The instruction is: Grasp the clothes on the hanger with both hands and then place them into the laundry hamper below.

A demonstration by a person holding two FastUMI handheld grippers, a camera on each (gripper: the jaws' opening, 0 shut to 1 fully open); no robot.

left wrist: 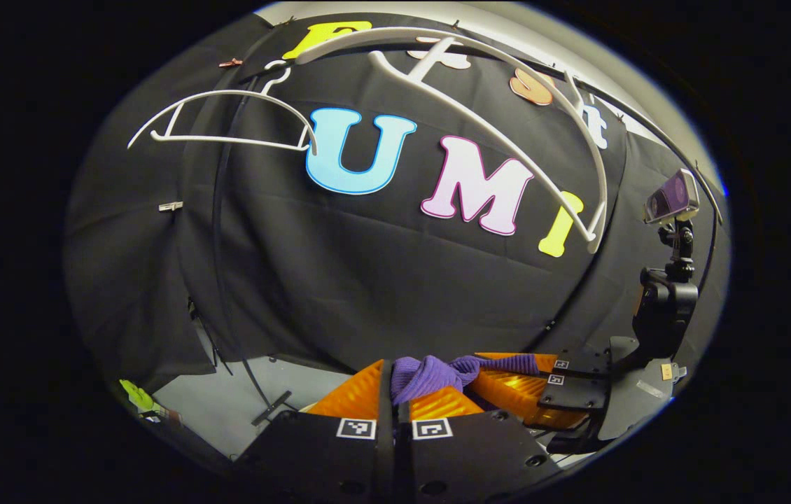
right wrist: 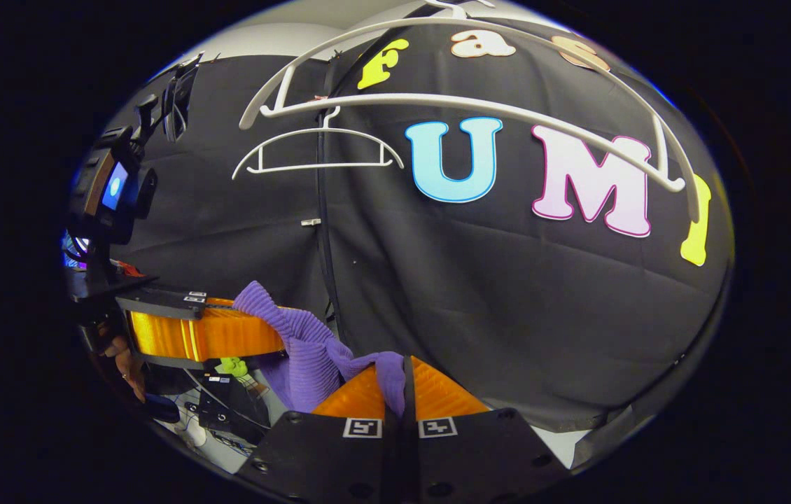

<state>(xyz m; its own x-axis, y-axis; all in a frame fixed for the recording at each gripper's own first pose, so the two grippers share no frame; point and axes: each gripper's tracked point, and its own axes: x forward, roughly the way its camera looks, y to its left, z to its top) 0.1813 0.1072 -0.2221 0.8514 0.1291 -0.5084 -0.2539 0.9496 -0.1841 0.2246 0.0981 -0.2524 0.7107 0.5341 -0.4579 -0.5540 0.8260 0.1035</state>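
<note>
The purple cloth point(left wrist: 430, 374) is pinched at two places: the left gripper point(left wrist: 394, 402) is clenched on one edge of it, and the right gripper point(right wrist: 406, 392) is clenched on another edge point(right wrist: 339, 364), with the fabric stretched between them below the hangers. In the left gripper view the right gripper point(left wrist: 567, 381) is seen at the right, just beside, its fingers closed on the same cloth; in the right gripper view the left gripper point(right wrist: 227, 329) is seen at the left with a fold of cloth bunched over its fingers.

The hamper is not seen, so its place under the cloth cannot be judged. Only thin edges appear to be held, so a slip from either pinch is the main risk if the grippers are pulled apart or lowered unevenly; the cloth would then hang from one side and could miss the hamper. A trailing fold could also be caught on the near hanger point(left wrist: 507, 119).

Two white hangers are left bare: the near one overhead and a far one point(right wrist: 318, 150) at the left against the black wall point(right wrist: 472, 301). A pale floor point(left wrist: 227, 406) is seen below, with cables and clutter point(right wrist: 220, 413) low at the left.
</note>
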